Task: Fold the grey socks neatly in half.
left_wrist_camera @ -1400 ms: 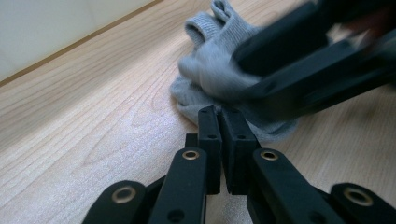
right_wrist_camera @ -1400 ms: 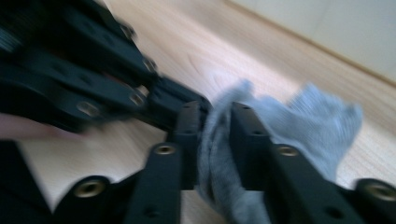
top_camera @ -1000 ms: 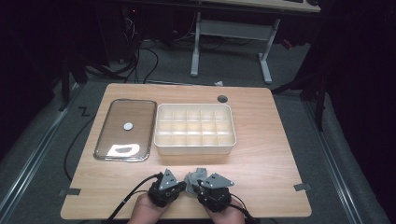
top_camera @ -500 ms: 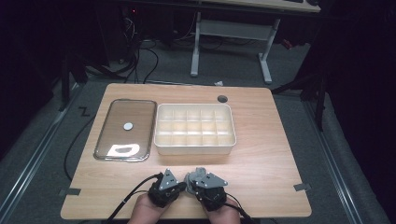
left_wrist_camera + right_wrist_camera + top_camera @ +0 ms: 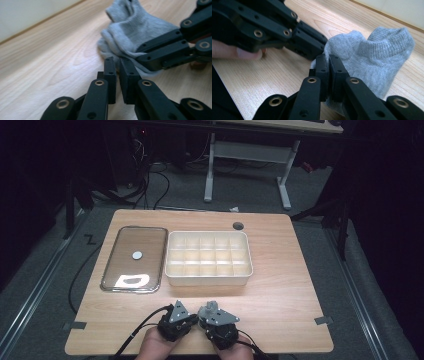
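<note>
Left gripper (image 5: 117,62): we see its two jaws nearly together with a thin gap between them. Its tips touch the near edge of the grey sock (image 5: 132,27), and its jaws have just been opening a little — we cannot tell whether any cloth is pinched.

Right gripper (image 5: 327,61): its jaws are closed, pads pressed on a fold of the sock's edge.

Grey sock: it lies crumpled on the wooden table (image 5: 280,285), straight ahead of both sets of jaws and between the two grippers, the cuff end farthest from them.

Other gripper, as each camera sees it: it reaches across into the same sock from the side, just beside the camera's own tips.

Hands: from above, both rest at the near table edge, grippers side by side.

Beyond the grippers: a cream divided tray (image 5: 207,277), and left of it a glass lid (image 5: 150,255) — both well apart from the sock.
</note>
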A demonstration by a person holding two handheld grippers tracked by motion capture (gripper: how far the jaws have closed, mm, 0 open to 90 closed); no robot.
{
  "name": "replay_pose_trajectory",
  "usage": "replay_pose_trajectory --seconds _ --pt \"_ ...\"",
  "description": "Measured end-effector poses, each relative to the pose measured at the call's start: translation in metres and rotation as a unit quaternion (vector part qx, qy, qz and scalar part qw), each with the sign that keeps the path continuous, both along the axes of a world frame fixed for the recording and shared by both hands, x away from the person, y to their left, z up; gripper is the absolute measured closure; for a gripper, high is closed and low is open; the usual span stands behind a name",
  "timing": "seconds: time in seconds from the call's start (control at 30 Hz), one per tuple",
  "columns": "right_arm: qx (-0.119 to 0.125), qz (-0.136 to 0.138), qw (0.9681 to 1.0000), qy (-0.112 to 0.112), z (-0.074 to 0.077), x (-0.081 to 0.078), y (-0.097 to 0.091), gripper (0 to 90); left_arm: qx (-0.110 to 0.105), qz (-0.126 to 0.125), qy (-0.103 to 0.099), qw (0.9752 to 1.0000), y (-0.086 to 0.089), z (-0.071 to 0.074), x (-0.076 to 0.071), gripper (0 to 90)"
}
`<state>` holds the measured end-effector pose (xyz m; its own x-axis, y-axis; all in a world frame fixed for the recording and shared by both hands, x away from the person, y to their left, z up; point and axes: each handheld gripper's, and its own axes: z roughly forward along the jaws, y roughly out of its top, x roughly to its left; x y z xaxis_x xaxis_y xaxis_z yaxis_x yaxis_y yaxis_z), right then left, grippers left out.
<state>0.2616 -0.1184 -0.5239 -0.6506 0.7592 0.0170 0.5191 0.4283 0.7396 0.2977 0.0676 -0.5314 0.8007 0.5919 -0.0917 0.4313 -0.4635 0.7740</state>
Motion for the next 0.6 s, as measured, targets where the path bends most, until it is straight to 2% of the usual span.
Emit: replay_pose_trajectory --seconds 0.1,0.13,0.17,0.2,0.23,0.43,0.6 --pt "-0.003 -0.002 1.0000 -0.003 -0.001 -0.001 0.001 87.5 -0.026 0.018 -0.008 0.9995 0.009 0.008 0.003 84.2" --pt "-0.003 -0.002 1.0000 -0.003 -0.001 -0.001 0.001 87.5 -0.033 0.019 -0.012 0.9992 0.010 0.010 0.003 84.2" --pt "-0.004 -0.002 1.0000 -0.007 -0.001 -0.001 0.002 87.5 -0.050 0.018 -0.022 0.9984 0.011 0.014 0.003 85.7" --pt "-0.004 -0.002 1.0000 -0.007 -0.001 -0.001 0.002 87.5 -0.050 0.018 -0.022 0.9984 0.011 0.014 0.003 86.1" --pt "-0.005 -0.002 1.0000 -0.008 -0.001 -0.001 0.002 87.4 -0.059 0.015 -0.024 0.9978 0.009 0.016 0.003 86.1" --pt "-0.008 -0.002 0.9999 -0.012 -0.001 -0.002 0.003 87.3 -0.070 -0.002 -0.006 0.9975 -0.004 0.016 0.005 87.2" --pt "-0.007 -0.002 0.9999 -0.012 -0.002 -0.003 0.003 87.0 -0.062 -0.003 0.005 0.9981 -0.008 0.010 0.009 88.6"
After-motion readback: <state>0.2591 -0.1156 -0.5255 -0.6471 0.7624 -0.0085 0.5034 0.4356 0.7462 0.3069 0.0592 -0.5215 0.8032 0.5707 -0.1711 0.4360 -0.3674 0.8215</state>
